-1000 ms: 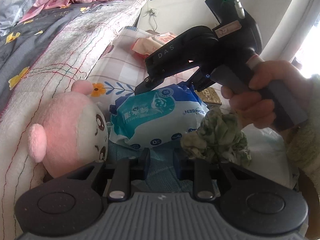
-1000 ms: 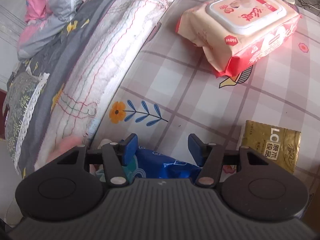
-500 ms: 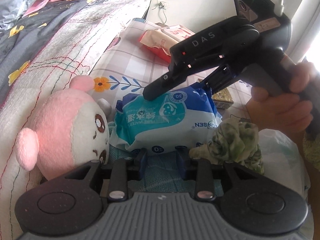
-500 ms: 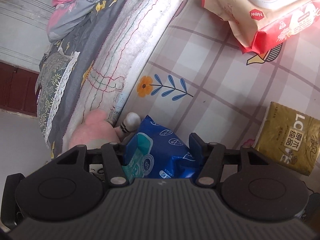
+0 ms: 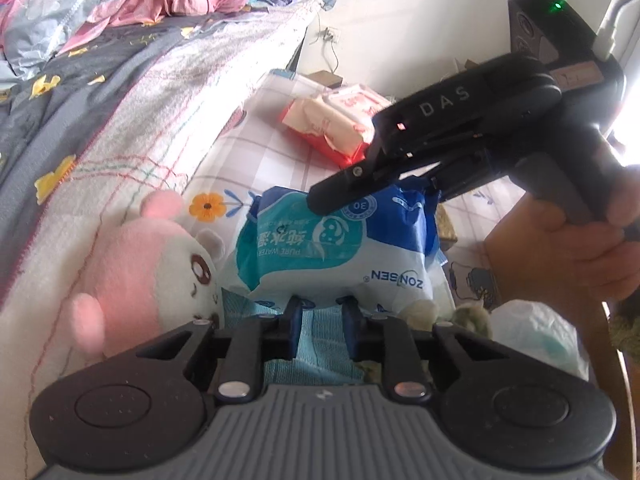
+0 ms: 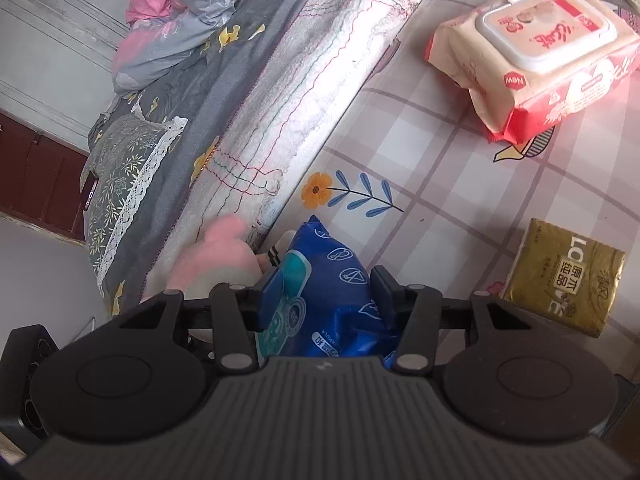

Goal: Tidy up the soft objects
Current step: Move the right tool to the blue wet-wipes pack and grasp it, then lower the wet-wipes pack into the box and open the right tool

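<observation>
Blue wipes pack (image 6: pixel 328 300) seemingly lengthwise between right gripper (image 6: pixel 326 292) jaws, tilted upward

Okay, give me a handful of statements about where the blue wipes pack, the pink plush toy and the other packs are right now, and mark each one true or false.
1. The right hand-held gripper has the blue wipes pack between its fingers. True.
2. The pink plush toy lies to the right of the blue wipes pack in the left wrist view. False: it lies to its left, against the bedding.
3. The red and cream wipes pack lies on the checked cloth, apart from the blue pack. True.
4. The gold tissue packet sits on top of the red and cream pack. False: it lies flat on the cloth, well apart from it.
5. The left hand-held gripper holds the plush toy. False: it grips nothing.
</observation>
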